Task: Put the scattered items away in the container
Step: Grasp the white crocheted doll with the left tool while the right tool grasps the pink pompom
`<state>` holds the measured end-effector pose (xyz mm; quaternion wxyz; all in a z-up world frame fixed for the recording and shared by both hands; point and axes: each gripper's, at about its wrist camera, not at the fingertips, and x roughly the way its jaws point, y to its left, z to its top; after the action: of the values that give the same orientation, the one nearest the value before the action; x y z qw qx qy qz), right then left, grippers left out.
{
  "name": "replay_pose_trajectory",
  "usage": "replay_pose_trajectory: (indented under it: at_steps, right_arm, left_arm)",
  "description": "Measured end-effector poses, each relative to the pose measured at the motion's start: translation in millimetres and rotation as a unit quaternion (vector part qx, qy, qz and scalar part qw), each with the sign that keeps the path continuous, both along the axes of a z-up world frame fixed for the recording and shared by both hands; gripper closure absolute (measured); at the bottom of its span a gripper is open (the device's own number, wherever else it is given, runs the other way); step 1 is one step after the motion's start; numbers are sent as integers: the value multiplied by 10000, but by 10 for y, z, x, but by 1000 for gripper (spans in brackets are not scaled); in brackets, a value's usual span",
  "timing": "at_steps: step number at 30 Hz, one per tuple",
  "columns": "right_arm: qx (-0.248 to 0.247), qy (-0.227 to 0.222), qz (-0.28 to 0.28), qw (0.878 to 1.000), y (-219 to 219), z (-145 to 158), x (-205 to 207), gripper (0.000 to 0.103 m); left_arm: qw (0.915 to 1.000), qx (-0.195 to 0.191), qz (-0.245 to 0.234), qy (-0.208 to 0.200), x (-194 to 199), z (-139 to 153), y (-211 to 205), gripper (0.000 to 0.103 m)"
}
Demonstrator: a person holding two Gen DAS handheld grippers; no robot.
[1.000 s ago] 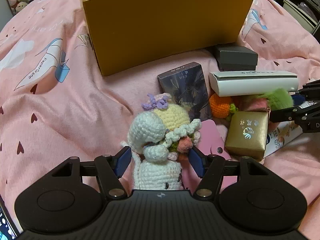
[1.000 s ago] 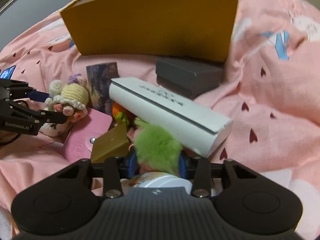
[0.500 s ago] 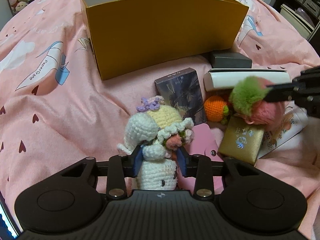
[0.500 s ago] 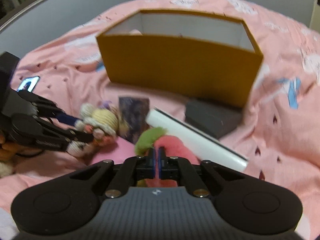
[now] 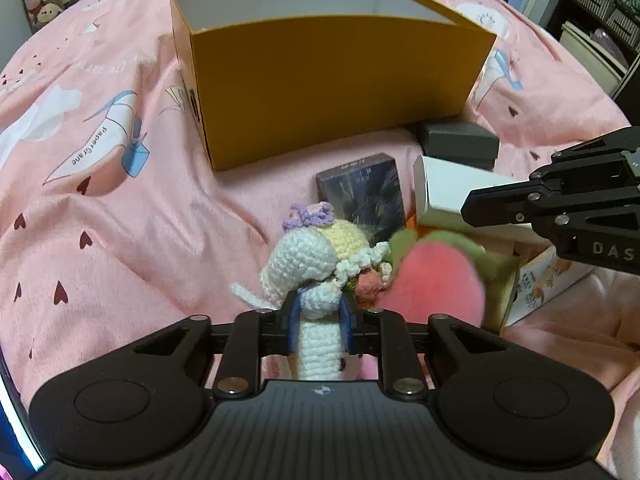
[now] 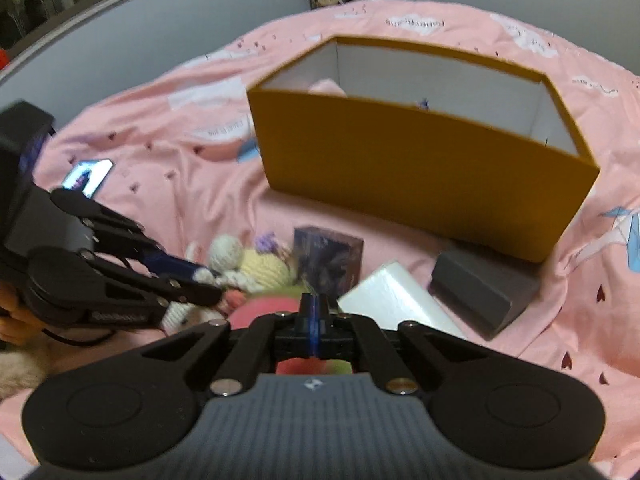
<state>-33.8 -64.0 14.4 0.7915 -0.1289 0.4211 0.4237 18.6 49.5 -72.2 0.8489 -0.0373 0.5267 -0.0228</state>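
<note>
Since the earlier frames the left tongs (image 5: 318, 326) have just been closing on the white crocheted doll with a yellow bonnet and purple flower (image 5: 316, 264); their blue pads now press its narrow body from both sides, and the doll appears lifted slightly from the pink printed bedspread (image 5: 120, 208). The right tongs (image 6: 315, 312) have risen out of the heap and are fully closed. The fluffy pink and green pom-pom toy (image 5: 438, 280) hangs below them, apparently caught by a thin loop or tuft, since the pads meet with no visible gap; the exact hold is hidden.

The grip on the doll is placed low, at the waist. This is judged sensible: the head is wide and soft, and the body offers a firmer purchase.

The open mustard-yellow cardboard box with white lining (image 5: 332, 92) stands upright beyond the heap, well apart from both held items. Its near wall is tall, so each item must be carried over the rim before release.

Still on the bed in front of the box: a dark printed card box (image 5: 360, 196), a long white rectangular case (image 5: 444, 194), a dark grey lidded box (image 5: 460, 142) close to the yellow box's wall, and a white carton with orange figures (image 5: 536, 276).

Risk noted: the pom-pom toy is blurred, so probably swinging, close to the doll; the two hands may crowd one another on the way to the box.
</note>
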Motion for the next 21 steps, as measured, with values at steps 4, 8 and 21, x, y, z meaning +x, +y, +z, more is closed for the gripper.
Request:
replay_pose_trajectory:
  at_steps: [4, 8, 21]
  right_arm:
    - [-11, 99, -1, 10000, -17, -68, -18, 69]
    - [70, 278, 214, 9994, 1, -95, -80, 57]
    - [-296, 750, 435, 9958, 210, -487, -91, 41]
  left_arm:
    - [9998, 103, -181, 17, -9, -10, -52, 53]
    - [9992, 226, -311, 98, -5, -41, -93, 40]
    - [9980, 147, -258, 563, 110, -345, -31, 40]
